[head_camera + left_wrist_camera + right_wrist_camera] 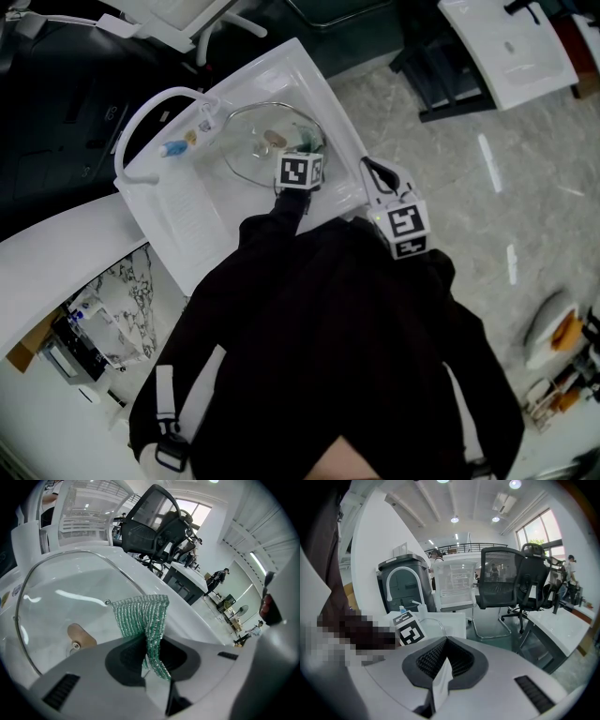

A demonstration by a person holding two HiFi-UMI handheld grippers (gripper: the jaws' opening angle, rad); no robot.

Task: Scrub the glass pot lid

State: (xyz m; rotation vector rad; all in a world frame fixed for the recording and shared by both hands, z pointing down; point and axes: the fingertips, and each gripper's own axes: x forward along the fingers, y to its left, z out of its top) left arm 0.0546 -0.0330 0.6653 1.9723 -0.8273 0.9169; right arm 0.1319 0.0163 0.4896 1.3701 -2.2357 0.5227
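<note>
Your right gripper [439, 670] is closed and empty. Your left gripper [149, 654] pinches the green cloth [143, 616] over the lid [56, 606], lying in the sink [192, 220]. Its near rim's hidden, and its knob [80, 635] could face either way.

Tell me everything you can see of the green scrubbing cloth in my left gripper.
The green scrubbing cloth is a ribbed mesh of green and silvery, glittery threads. It is folded, and its lower end is pinched between the shut jaws of the left gripper. The wider upper part fans out beyond them with a straight top edge. It sits over the glass pot lid, near its rim, in the white sink. Whether it presses on the glass cannot be told.
</note>
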